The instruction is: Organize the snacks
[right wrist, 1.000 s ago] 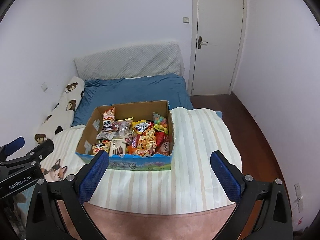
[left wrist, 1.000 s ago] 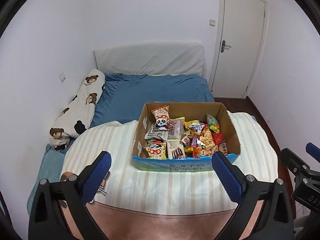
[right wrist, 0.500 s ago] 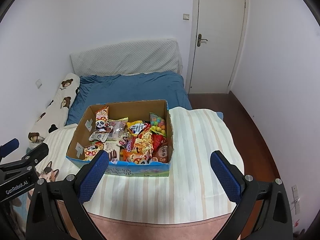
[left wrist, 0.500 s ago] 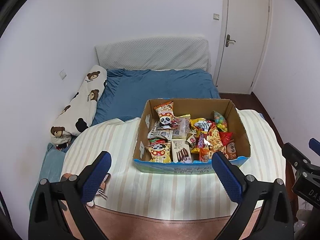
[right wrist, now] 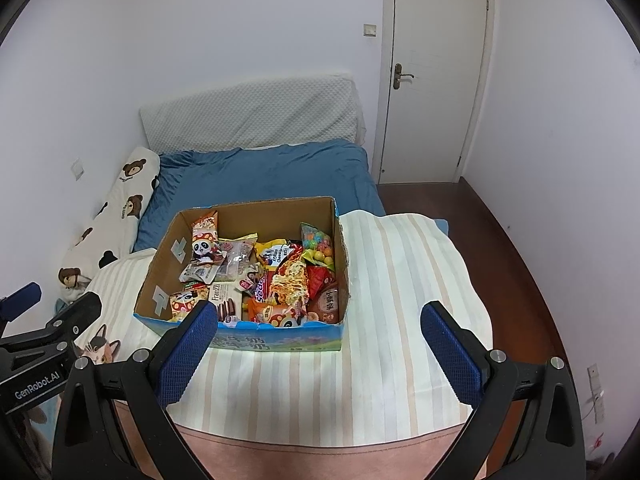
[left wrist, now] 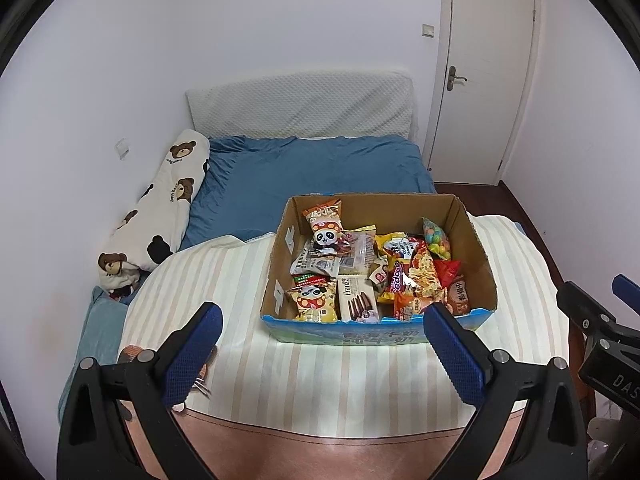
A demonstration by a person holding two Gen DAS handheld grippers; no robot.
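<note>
while both grippers, left gripper and right gripper, hover with jaws wide and empty, the snack box sits mid-blanket, striped margins free; "franzzi" pack readable.

Left claw spread wide, empty, near snack-filled cardboard box on striped blanket.
</note>
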